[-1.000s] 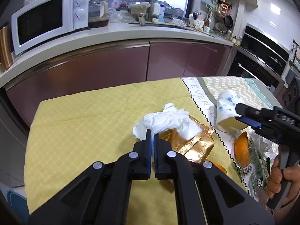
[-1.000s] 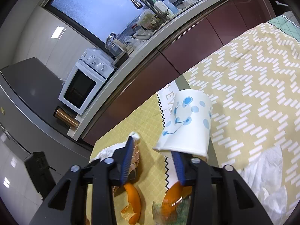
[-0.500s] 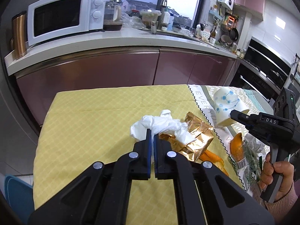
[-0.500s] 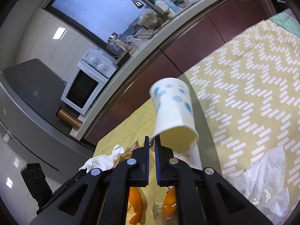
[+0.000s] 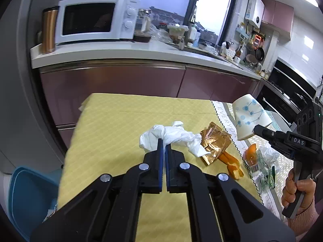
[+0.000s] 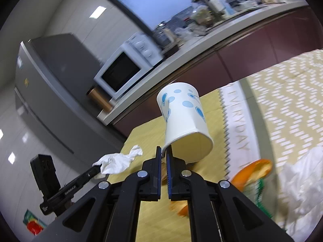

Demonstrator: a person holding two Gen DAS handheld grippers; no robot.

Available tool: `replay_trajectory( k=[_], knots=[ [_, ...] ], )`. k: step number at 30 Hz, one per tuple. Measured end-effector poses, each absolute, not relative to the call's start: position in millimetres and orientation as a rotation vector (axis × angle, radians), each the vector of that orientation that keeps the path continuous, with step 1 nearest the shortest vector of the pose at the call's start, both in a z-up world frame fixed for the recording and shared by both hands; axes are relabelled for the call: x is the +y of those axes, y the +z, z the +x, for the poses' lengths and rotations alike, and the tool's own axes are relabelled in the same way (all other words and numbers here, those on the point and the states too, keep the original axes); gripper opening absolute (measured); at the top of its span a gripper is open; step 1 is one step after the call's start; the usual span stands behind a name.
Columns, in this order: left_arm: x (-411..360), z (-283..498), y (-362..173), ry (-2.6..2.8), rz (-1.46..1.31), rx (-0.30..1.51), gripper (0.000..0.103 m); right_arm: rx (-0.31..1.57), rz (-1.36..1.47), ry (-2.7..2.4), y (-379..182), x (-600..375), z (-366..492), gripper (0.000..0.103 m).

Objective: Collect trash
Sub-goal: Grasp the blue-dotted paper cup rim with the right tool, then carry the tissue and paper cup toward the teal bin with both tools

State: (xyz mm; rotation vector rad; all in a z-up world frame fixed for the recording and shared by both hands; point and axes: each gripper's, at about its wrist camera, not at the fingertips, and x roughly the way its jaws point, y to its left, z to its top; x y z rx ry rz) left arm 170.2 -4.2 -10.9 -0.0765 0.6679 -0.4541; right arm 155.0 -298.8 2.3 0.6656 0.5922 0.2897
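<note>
While pinched: cup (image 6: 184,121) rim between right gripper (image 6: 164,151) jaws.

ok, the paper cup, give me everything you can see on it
The paper cup is white with blue dots joined by thin lines, and plain cream inside. The right hand-held gripper is shut on its rim, pinching one wall. It hangs lifted off the table, tilted, mouth toward the right wrist camera, base pointing away. The rim looks slightly squashed at the pinch. Nothing else touches it, and it looks empty.
</note>
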Motion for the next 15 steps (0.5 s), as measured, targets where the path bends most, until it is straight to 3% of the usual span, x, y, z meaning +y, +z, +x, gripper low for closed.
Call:
replay_trajectory(
  k=[15],
  knots=[
    [76,99,1,-0.349,-0.139,0.602,0.002,0.666,0.53,0.523,12,-205,146,0.004]
  ],
)
